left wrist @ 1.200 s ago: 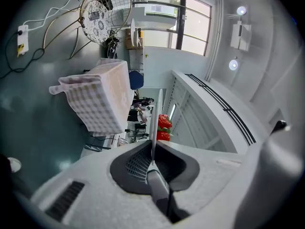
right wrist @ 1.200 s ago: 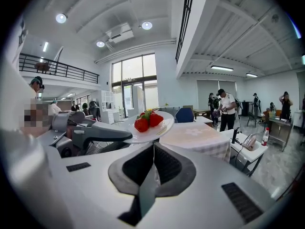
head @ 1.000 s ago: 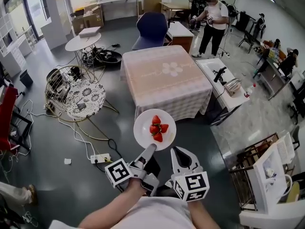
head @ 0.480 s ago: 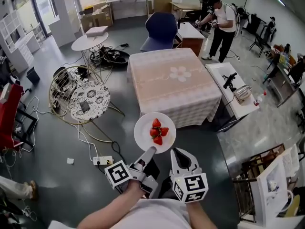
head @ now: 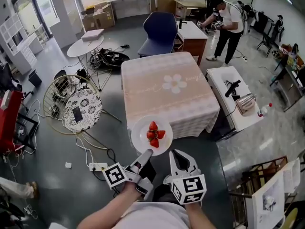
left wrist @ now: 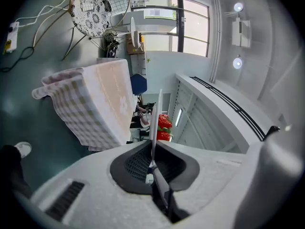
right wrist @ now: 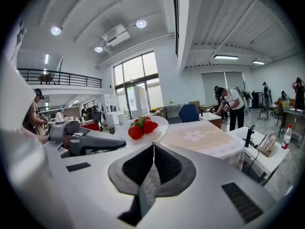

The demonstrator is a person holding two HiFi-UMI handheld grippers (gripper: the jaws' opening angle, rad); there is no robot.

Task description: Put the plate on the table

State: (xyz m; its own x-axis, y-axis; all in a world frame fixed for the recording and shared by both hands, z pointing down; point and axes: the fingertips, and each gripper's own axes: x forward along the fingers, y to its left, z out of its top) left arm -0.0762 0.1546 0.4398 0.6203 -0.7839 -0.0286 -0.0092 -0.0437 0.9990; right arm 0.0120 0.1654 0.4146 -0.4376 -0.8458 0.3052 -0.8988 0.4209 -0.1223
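plate (head: 141, 138) with strawberries (head: 153, 134) moved closer to bench (head: 164, 87): far rim now overlaps near hem of the cloth (head: 195, 120), was clear before. background person (head: 228, 20) now leaning forward.

A plate (head: 138, 137) is held just before the table (head: 147, 87), strawberries (head: 153, 134) laid on it; a chair (head: 159, 27) is set behind the table.

White-shelled left gripper (head: 147, 152), right gripper (head: 176, 152); black-white marker cubes (head: 116, 174); pale shirt (head: 152, 218).
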